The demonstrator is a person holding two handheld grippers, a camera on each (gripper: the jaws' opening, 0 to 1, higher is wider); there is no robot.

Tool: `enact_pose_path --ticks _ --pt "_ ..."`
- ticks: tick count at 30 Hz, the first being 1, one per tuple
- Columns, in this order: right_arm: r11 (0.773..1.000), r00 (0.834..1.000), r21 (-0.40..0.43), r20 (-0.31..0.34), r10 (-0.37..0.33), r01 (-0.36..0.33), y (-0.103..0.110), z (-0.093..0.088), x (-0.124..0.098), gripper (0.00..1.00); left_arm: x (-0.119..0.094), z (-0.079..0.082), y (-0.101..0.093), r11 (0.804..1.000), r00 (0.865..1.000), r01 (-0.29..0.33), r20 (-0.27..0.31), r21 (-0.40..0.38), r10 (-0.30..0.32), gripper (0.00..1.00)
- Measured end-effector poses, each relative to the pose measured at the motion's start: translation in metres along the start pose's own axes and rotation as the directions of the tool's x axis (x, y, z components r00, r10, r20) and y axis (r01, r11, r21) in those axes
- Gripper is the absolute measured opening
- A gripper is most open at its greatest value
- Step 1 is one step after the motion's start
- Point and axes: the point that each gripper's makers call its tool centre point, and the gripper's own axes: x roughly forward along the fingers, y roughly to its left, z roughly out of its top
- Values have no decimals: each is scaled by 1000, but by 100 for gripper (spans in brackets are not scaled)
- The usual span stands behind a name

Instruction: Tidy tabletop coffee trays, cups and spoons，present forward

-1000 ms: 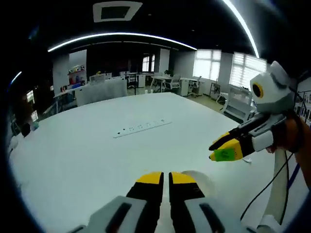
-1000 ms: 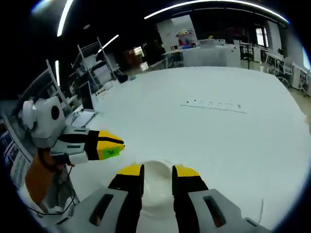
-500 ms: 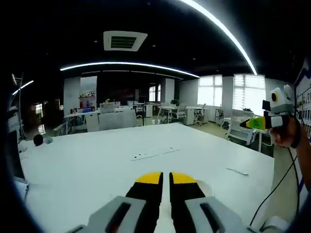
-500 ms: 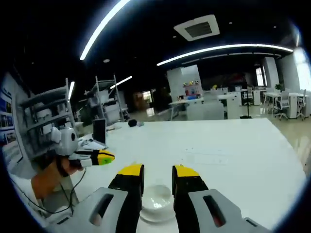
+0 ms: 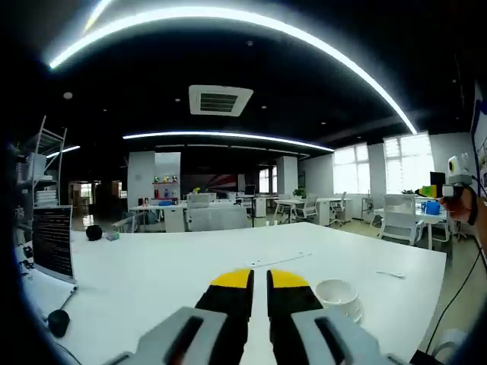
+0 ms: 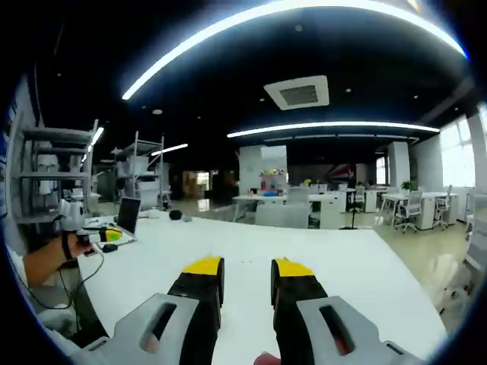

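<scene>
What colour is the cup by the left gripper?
White; the cup shows best in the left gripper view, right of the left gripper.

Open-plan office under a dark ceiling [image 5: 304, 84] with curved light strips [image 5: 228, 17], an air vent [image 6: 298, 92], bright windows [image 5: 380, 163], white desks [image 6: 289, 205] and metal shelving [image 6: 46, 175].
</scene>
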Motion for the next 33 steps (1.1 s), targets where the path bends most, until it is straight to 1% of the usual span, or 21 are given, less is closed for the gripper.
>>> enact_pose_path --ticks 2,4,5,6,7,8,9,11,13,14,15,16,19,21,22,23,24,25,27,31,33 --pt "1000 1000 4 19 -11 11 -7 -7 -10 26 -11 -6 6 1000 999 -22 26 2 22 10" --pt "999 998 3 39 -40 40 -17 -16 -21 26 -20 -12 11 999 998 -41 36 4 41 14" --pt "999 998 11 44 -51 50 -19 -18 -25 26 -24 -12 14 998 996 -58 64 20 57 15" --pt "997 995 18 62 -74 73 -24 -21 -29 26 -29 -15 19 995 994 -90 67 35 88 15" --pt "996 991 28 97 -92 90 -27 -21 -33 26 -34 -17 22 993 991 -110 81 40 107 15" --pt "996 992 23 98 -82 80 -25 -27 -36 26 -39 -19 21 993 990 -112 93 38 108 15" --pt "997 991 16 108 -79 77 -23 -31 -39 26 -43 -24 23 992 989 -122 89 37 118 16" --pt "995 988 27 120 -99 97 -28 -40 -44 26 -52 -28 28 988 983 -149 114 39 144 16" --pt "994 985 28 129 -111 108 -32 -51 -50 26 -59 -34 32 984 979 -170 124 52 162 16" --pt "992 986 36 117 -122 119 -35 -57 -53 26 -62 -35 35 982 976 -182 136 57 173 16" --pt "991 985 35 111 -129 126 -37 -63 -55 26 -66 -35 40 975 968 -209 157 70 196 16" --pt "990 985 31 104 -137 135 -40 -68 -58 26 -69 -37 43 973 965 -221 162 66 208 16" --pt "988 983 34 92 -156 154 -44 -83 -64 27 -75 -42 52 973 959 -229 181 35 219 16" --pt "984 981 24 80 -176 174 -48 -91 -67 27 -75 -50 57 975 961 -223 173 14 218 16" --pt "983 980 22 83 -182 181 -49 -94 -68 27 -78 -54 58 971 957 -238 171 12 233 16" --pt "982 979 22 80 -188 187 -51 -97 -69 27 -79 -58 58 971 957 -239 173 13 234 16" --pt "981 978 18 67 -195 194 -52 -102 -70 27 -77 -66 61 971 959 -239 157 10 234 16" --pt "980 978 14 60 -198 197 -53 -106 -71 27 -77 -70 61 970 960 -241 145 5 238 16" --pt "980 978 9 46 -201 201 -55 -113 -73 28 -78 -75 59 971 962 -238 142 3 235 16" --pt "979 978 7 28 -205 205 -58 -121 -75 28 -79 -80 53 970 961 -241 143 18 236 16" --pt "978 978 1 22 -208 208 -60 -123 -76 28 -78 -81 51 972 963 -235 138 25 230 17"
